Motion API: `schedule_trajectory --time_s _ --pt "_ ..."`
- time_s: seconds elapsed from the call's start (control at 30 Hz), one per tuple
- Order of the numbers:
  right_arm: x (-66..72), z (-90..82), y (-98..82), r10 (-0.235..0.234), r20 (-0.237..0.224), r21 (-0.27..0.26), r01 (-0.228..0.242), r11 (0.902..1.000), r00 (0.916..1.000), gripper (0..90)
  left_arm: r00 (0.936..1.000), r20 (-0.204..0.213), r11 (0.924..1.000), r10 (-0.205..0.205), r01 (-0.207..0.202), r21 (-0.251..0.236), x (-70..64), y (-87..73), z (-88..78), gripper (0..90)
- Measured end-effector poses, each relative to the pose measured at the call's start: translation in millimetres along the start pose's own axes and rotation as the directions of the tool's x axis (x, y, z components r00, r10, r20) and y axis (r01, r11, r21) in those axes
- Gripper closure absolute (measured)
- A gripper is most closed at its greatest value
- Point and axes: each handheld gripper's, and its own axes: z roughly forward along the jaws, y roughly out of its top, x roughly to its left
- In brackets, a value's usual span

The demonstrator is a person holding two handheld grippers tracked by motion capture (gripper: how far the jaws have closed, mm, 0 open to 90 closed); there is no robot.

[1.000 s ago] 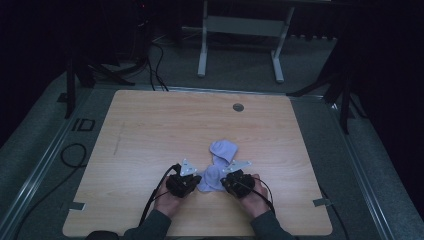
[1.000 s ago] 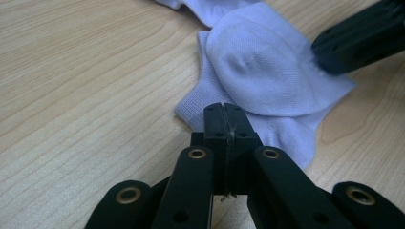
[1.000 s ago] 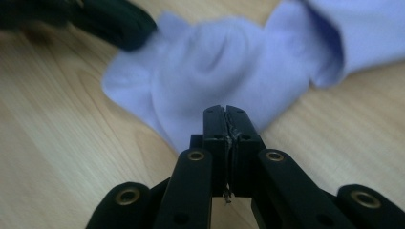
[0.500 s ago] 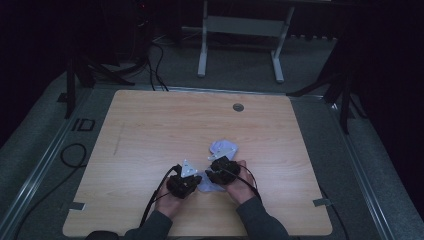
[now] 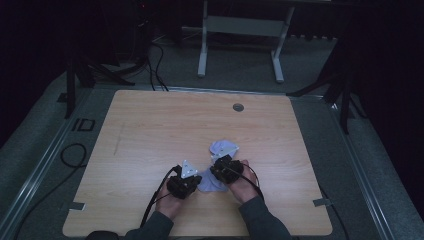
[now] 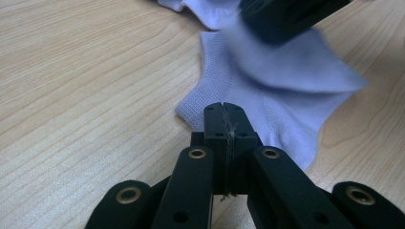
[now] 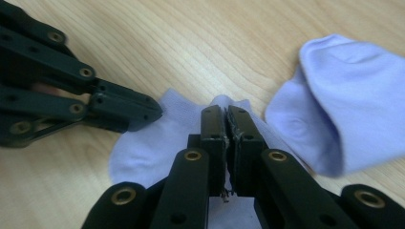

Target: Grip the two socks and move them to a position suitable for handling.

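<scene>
A pale lavender sock (image 5: pixel 209 184) lies flat near the table's front edge, between my two grippers. My left gripper (image 5: pixel 198 181) is shut on its left corner; in the left gripper view the jaws (image 6: pixel 223 110) meet over the sock's (image 6: pixel 286 114) ribbed edge. My right gripper (image 5: pixel 215 173) has just closed again and is shut on a raised fold of the same sock (image 7: pixel 143 152), whose fabric peeks above the jaw tips (image 7: pixel 225 110). A second lavender sock (image 5: pixel 220 147) lies bunched just beyond, at the right in the right gripper view (image 7: pixel 334 105).
The wooden table (image 5: pixel 160 130) has a round cable port (image 5: pixel 238 107) near its far edge. The left gripper (image 7: pixel 153 112) shows at the left of the right gripper view. The blurred right gripper (image 6: pixel 286 19) hangs at the top of the left gripper view.
My right gripper has moved left and a little away from the front edge, now over the flat sock and closer to the left gripper. The left hand has stayed put.
</scene>
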Motion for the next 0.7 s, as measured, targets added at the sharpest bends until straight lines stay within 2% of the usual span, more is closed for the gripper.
schedule_trajectory --time_s 0.23,0.43,0.57,0.7 --pt "-14.2 -20.7 -18.5 0.056 -0.009 -0.047 -0.056 0.9973 0.9984 85.6 1.0000 -0.002 1.0000 -0.006 0.006 -0.003 -0.2 -0.4 0.0 90.0" --pt "-30.1 -36.4 -40.2 0.087 0.011 -0.069 -0.086 0.9939 0.9961 85.6 0.9999 0.001 0.9999 -0.013 0.013 -0.005 -0.3 -0.6 0.1 90.0" --pt "-41.2 -45.3 -59.4 0.097 0.039 -0.053 -0.095 0.9940 0.9945 85.6 0.9998 0.006 0.9998 -0.018 0.019 -0.007 0.5 -0.8 0.2 89.9" --pt "-51.3 -52.0 -79.4 0.133 0.048 -0.041 -0.131 0.9905 0.9899 85.1 0.9998 0.008 0.9999 -0.016 0.016 -0.005 0.8 -0.6 0.1 89.9"
